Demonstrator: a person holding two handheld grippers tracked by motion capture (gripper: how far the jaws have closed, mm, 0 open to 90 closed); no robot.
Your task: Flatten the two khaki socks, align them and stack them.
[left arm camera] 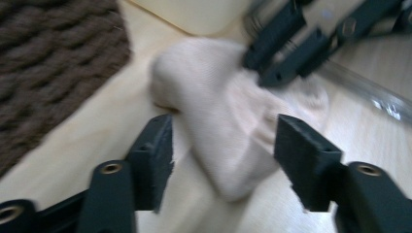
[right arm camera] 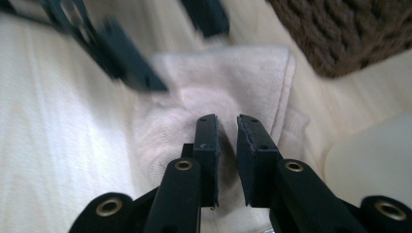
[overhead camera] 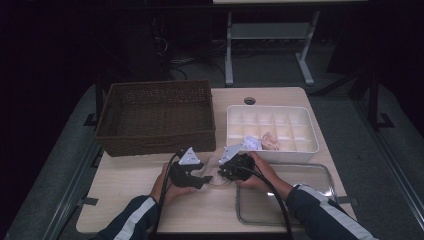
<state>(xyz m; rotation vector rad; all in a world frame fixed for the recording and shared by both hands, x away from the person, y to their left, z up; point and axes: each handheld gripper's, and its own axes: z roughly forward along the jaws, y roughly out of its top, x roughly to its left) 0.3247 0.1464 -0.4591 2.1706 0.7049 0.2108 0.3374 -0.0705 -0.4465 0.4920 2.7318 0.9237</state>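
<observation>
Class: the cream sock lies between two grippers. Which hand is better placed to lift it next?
Probably the right. The right gripper is pinched on the sock, while the left gripper stands open astride it, gripping nothing.

lab – bare workbench (overhead camera: 150, 200), cables (overhead camera: 175, 60)

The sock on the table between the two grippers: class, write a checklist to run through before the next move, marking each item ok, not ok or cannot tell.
1. Sock lies flat on the table: ok.
2. Right gripper jaws nearly closed, pinching a fold of sock: ok.
3. Left gripper jaws apart, one each side of the sock, not pressing: ok.
4. Sock clear of the wicker basket: ok.
5. White divided box has free compartments: ok.
6. Firmness of the right grip: cannot tell.
</observation>
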